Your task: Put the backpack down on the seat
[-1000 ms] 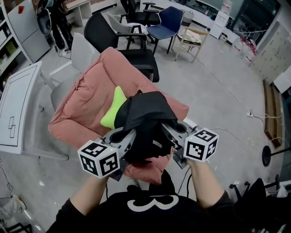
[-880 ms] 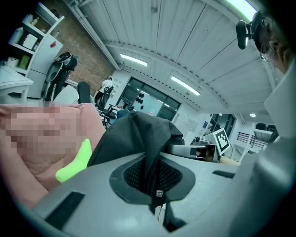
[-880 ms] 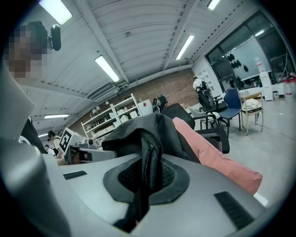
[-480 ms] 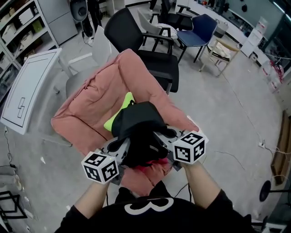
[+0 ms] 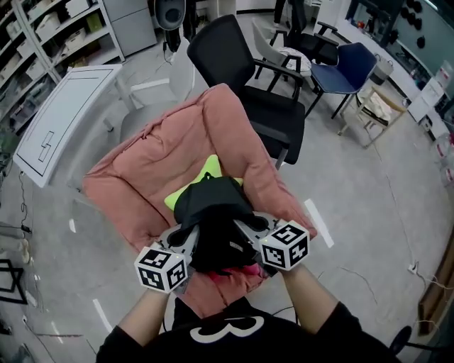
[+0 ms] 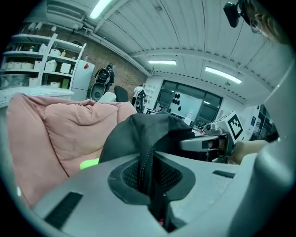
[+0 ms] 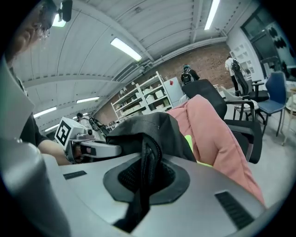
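A black backpack [image 5: 213,213] hangs between my two grippers over the front of a pink cushioned seat [image 5: 156,163]. My left gripper [image 5: 186,239] is shut on a fold of its fabric with a zip [image 6: 147,162]. My right gripper [image 5: 245,230] is shut on another zipped fold [image 7: 147,157] on the opposite side. A bright green pillow [image 5: 207,174] lies on the seat just beyond the backpack and is partly hidden by it. I cannot tell whether the bag's underside touches the cushion.
A black office chair [image 5: 245,78] stands right behind the pink seat, with a blue chair [image 5: 347,64] and more chairs further back. A white table [image 5: 64,117] and shelving [image 5: 42,35] are at the left. A person stands at the back [image 5: 170,14].
The view has swung so the seat lies more squarely ahead. Both grippers keep their hold on the backpack, which now covers the lower part of the green pillow.
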{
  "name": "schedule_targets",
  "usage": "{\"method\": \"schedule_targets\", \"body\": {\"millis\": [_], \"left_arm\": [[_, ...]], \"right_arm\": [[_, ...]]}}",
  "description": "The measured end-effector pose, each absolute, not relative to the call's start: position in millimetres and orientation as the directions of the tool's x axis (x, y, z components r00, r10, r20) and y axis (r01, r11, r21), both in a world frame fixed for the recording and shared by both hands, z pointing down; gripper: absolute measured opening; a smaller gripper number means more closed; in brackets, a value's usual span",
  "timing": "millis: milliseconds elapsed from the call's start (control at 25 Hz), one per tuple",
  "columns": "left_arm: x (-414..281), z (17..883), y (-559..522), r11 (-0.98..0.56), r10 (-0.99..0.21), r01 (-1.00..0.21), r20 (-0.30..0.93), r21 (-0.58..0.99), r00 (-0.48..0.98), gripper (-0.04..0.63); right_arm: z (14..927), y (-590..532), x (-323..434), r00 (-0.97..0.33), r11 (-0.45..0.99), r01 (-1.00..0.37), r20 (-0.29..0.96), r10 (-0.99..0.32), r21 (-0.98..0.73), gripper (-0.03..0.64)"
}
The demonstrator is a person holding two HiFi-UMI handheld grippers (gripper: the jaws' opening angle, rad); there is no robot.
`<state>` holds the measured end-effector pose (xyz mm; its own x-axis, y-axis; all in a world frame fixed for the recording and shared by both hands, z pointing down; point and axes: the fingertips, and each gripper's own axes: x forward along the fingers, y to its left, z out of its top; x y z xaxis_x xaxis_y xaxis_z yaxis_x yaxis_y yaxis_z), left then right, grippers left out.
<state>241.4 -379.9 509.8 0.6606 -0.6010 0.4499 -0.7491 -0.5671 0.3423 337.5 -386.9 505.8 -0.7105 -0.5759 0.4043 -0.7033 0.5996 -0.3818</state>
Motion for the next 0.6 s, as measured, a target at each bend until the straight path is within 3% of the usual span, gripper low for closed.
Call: {"method": "schedule_targets", "body": {"millis": [400,600], "left_arm": [[236.9,543.7,-396.2,-0.483,-0.679,-0.845,0.51,0.231,0.528,0.02],[231.9,545.7,-404.8,-0.444,-0.684,-0.871,0.549,0.21,0.481,0.089]], "right_arm": [[549.6,-408.8,337.5,-0.707,0.623,-0.702,0.436,-0.556,-0.344,0.039],[554.4,-418.5,340.4,-0.702,0.597,-0.71,0.436,-0.563,-0.374,0.089]]}}
